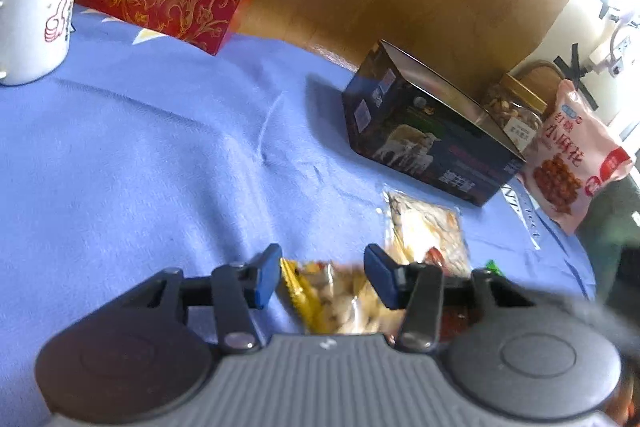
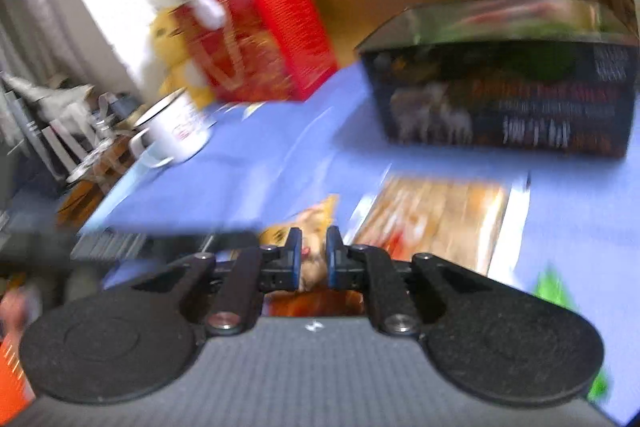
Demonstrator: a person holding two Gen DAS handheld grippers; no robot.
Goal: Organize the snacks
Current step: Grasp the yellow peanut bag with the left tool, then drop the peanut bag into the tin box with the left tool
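Blue cloth [image 1: 160, 147]; snack packet [image 1: 336, 299] between left tongs [image 1: 324, 277].

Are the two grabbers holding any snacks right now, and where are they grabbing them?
The left gripper straddles a clear snack packet near its top edge; a firm grip is unclear. The right gripper: too blurry to tell.

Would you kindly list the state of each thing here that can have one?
Dark box: open-topped, upright on the blue cloth.
White mug: upright, a stick inside.
Pink snack bag: sealed, propped up.
Left gripper: jaws around a snack packet; contact unclear.
Right gripper: nearly shut, a packet between the pads.
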